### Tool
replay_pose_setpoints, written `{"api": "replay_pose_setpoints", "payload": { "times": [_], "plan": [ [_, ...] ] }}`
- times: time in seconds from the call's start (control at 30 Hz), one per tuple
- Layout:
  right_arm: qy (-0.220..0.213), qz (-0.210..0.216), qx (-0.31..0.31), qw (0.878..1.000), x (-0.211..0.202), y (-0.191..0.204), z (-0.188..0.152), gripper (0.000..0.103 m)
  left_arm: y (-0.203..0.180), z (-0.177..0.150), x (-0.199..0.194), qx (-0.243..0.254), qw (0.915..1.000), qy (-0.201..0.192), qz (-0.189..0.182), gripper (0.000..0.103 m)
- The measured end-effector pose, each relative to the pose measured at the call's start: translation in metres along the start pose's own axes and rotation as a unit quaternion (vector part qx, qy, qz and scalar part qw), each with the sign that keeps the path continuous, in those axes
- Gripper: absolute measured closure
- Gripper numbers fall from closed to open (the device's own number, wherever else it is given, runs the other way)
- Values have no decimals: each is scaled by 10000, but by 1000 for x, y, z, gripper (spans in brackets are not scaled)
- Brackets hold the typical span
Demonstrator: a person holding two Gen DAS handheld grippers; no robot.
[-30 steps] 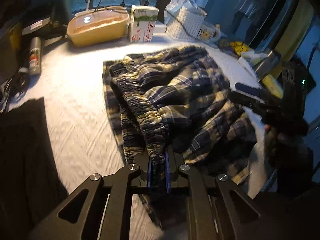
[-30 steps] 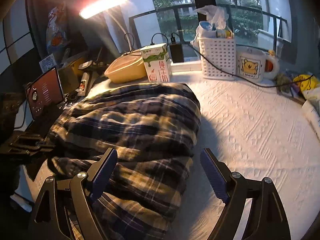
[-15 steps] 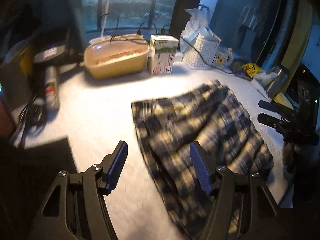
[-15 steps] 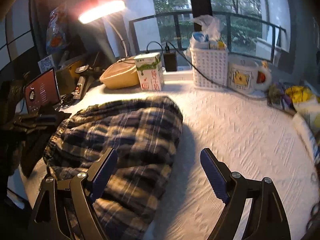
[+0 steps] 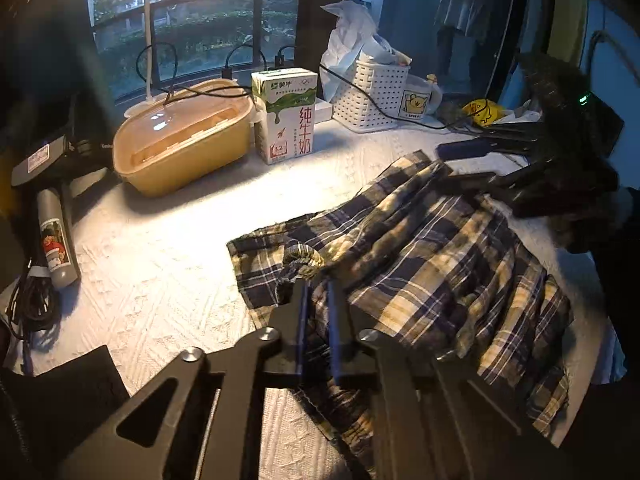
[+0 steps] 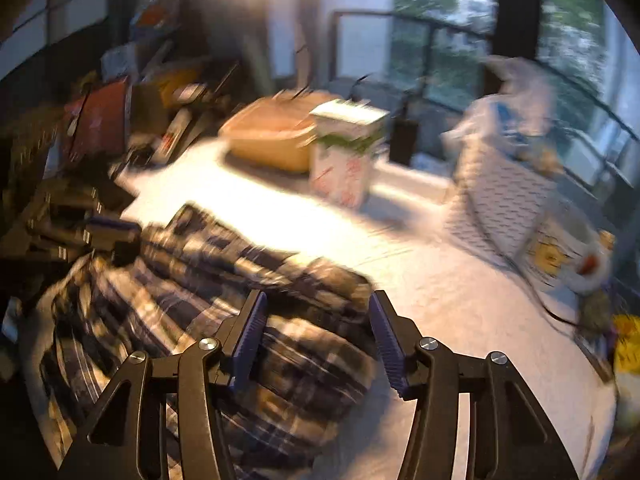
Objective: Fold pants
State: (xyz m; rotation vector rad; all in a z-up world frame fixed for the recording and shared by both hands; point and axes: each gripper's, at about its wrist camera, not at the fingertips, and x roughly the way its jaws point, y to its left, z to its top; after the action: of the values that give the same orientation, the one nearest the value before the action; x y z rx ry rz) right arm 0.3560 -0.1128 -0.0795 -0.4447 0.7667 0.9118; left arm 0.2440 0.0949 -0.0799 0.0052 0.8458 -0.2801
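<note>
While my left tongs (image 5: pixel 318 308) are closing, nearly shut on a fold of the blue-and-yellow plaid cotton pants (image 5: pixel 420 264), my right tongs (image 6: pixel 316 336) stand half open, closing over the cloth without gripping. The pants lie bunched beneath both, only partly folded, I judge. The white textured bench (image 5: pixel 160 264) offers room left of my left tongs; the milk carton (image 5: pixel 286 116) and yellow tub (image 5: pixel 184 136) crowd ahead.

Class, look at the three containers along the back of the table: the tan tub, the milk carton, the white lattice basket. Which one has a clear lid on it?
The tan tub, leftmost. The milk carton is sealed card; the white lattice basket stands open, stuffed.
</note>
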Motion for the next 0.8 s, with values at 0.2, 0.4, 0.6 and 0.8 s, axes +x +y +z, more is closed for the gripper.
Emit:
{"api": "replay_pose_setpoints", "payload": {
  "times": [0.2, 0.4, 0.6, 0.8],
  "plan": [
    [378, 51, -299, 9988, 29, 2, 4, 83, -5, 8, -8, 46, 9999, -163, 3, 99],
    [-4, -128, -215, 9997, 7, 1, 12, 90, -5, 28, -14, 28, 9992, -400, 76, 99],
    [-116, 78, 108, 9998, 8, -19, 21, 90, 18, 40, 5, -264, 9989, -384, 68, 99],
    [-15, 219, 290, 9993, 32, -29, 24, 90, 38, 38, 35, -557, 9981, -197, 173, 99]
  ]
}}
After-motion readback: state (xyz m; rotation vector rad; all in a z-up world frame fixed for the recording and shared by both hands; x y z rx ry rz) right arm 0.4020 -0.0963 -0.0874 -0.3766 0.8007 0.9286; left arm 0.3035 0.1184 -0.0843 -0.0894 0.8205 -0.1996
